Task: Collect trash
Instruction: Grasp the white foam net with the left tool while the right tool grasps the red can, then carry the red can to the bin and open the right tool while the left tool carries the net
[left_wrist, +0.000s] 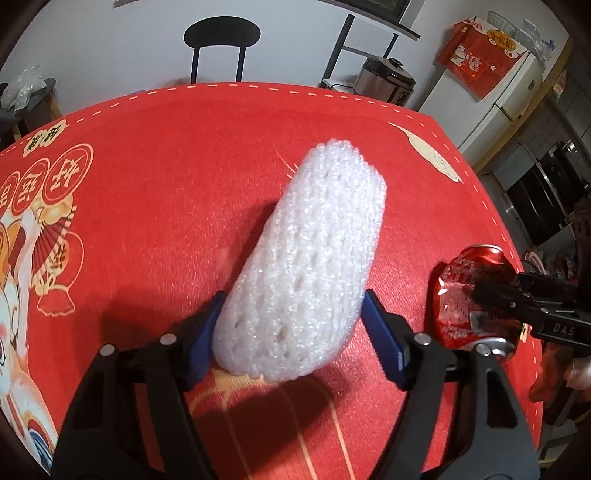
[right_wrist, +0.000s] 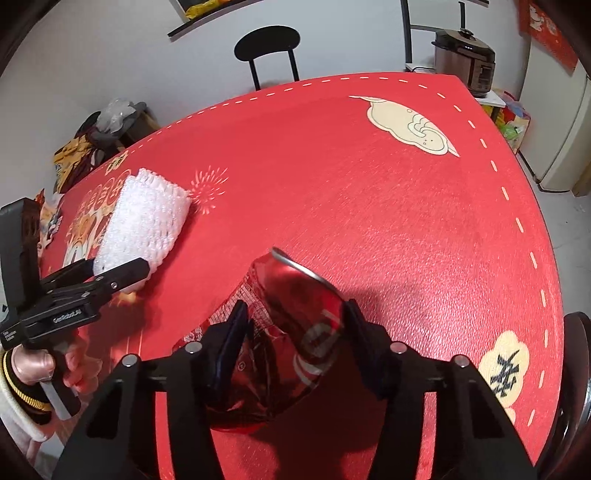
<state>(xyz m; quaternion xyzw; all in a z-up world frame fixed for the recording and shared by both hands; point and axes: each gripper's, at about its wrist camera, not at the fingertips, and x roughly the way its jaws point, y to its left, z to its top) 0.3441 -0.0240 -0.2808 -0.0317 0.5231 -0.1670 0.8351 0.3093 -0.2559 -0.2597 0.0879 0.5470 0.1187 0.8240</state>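
Both tongs point down at the red-clothed bench (left_wrist: 221, 147). Left tongs (left_wrist: 291, 325) straddle the near end of a white foam fruit net (left_wrist: 314, 251) lying flat on the cloth; the blue pads (left_wrist: 380, 332) sit right at its sides, though whether they press it I cannot tell. Right tongs (right_wrist: 295, 332) are clamped on a crushed red soda can (right_wrist: 291, 332) lying on its side just right of the net, pads tight against its dented wall

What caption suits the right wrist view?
Right gripper jaws straddling a crushed red can on the red tablecloth.
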